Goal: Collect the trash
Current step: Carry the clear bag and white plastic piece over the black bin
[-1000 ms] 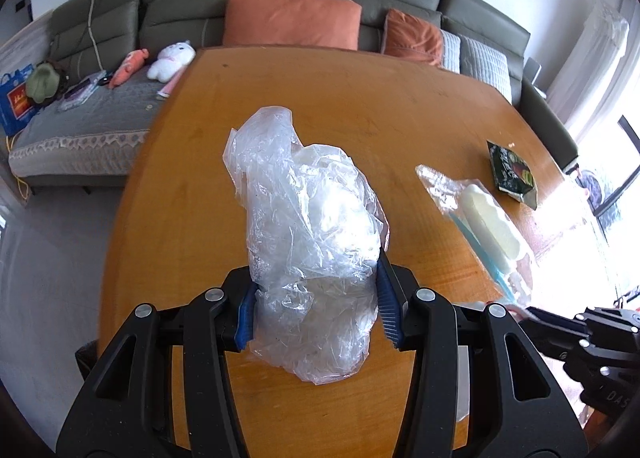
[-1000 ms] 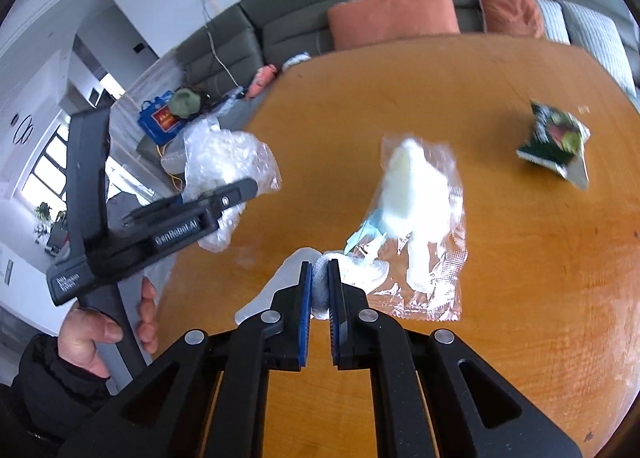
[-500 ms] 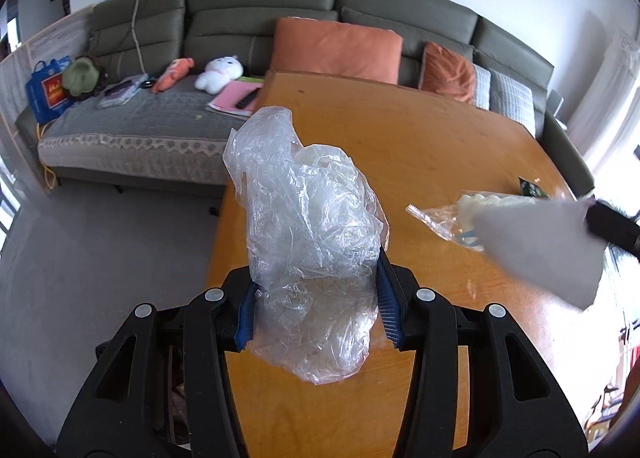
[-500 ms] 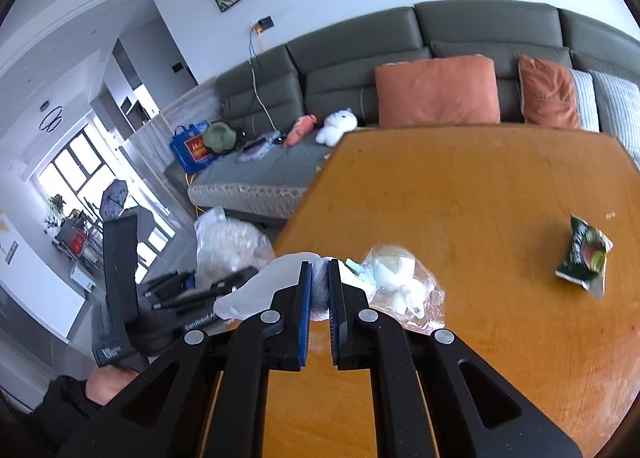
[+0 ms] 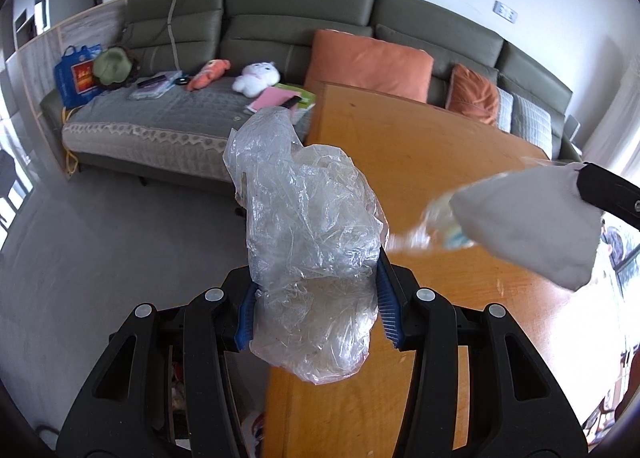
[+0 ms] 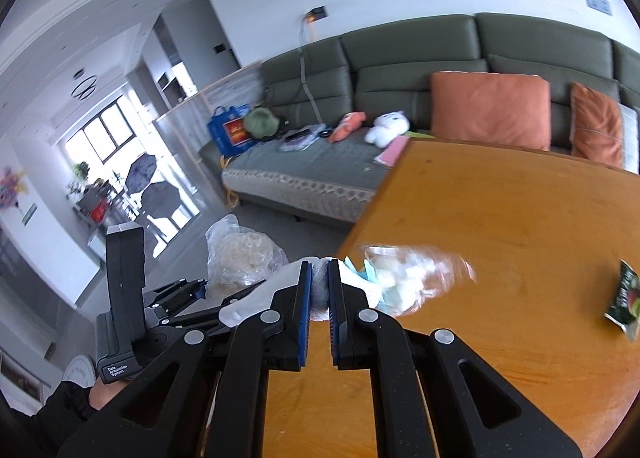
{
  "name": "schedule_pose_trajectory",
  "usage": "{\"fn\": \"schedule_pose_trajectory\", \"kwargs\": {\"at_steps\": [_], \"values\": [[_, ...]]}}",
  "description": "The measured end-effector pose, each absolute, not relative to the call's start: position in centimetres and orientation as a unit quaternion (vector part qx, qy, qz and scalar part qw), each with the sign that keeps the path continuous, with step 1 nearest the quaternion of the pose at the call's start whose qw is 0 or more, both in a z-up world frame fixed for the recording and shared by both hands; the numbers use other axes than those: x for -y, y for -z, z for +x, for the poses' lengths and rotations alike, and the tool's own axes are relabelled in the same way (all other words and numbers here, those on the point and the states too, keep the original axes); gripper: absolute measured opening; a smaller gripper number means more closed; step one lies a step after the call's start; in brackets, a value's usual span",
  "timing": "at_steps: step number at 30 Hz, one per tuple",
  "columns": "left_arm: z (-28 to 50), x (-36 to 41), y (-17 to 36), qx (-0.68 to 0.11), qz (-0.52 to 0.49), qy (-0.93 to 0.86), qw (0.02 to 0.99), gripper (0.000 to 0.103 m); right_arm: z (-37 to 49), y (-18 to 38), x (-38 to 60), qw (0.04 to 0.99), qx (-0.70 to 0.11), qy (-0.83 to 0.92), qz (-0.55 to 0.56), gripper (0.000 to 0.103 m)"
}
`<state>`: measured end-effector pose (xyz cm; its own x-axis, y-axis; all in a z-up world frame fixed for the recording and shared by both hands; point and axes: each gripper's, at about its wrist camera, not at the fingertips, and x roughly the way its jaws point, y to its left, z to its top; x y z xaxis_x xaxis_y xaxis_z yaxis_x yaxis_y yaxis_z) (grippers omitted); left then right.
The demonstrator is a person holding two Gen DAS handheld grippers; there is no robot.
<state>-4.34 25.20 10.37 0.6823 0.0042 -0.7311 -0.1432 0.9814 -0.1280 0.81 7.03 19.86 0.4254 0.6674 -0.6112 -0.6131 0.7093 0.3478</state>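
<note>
Both grippers carry trash off the table's (image 6: 520,226) left edge: the left gripper (image 5: 316,314), half open, clamps a crumpled plastic bag (image 5: 308,242), while the right gripper (image 6: 318,290), nearly closed, pinches a white tissue (image 6: 320,292) with a clear wrapper (image 6: 412,278) dangling ahead. Firm grips until over a bin seem wise. A second ago both loads hung over the tabletop; a green packet (image 6: 624,300) stays behind to the right.

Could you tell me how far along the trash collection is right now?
Partway. In hand: the left gripper is clamped on a crumpled clear plastic bag, and the right gripper pinches a white tissue, with a clear wrapper blurred beside it, all near the table edge. Left: the green snack packet lies on the table. No bin is visible.
</note>
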Motion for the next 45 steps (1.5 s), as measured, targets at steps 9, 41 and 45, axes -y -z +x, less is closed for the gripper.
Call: {"fn": "schedule_pose_trajectory", "kwargs": {"at_steps": [9, 41, 45], "values": [[-7.3, -29.7, -10.5, -0.391, -0.109, -0.083, 0.91, 0.048, -0.5, -19.9, -11.3, 0.828, -0.378, -0.414, 0.015, 0.009], [-13.1, -35.8, -12.0, -0.35, -0.151, -0.131, 0.915, 0.049, -3.5, -24.8, -17.5, 0.832, -0.321, -0.452, -0.022, 0.009], [-15.1, -37.9, -11.8, -0.348, -0.157, -0.159, 0.91, 0.049, -4.9, -24.1, -20.7, 0.812, -0.329, -0.48, -0.033, 0.009]]}}
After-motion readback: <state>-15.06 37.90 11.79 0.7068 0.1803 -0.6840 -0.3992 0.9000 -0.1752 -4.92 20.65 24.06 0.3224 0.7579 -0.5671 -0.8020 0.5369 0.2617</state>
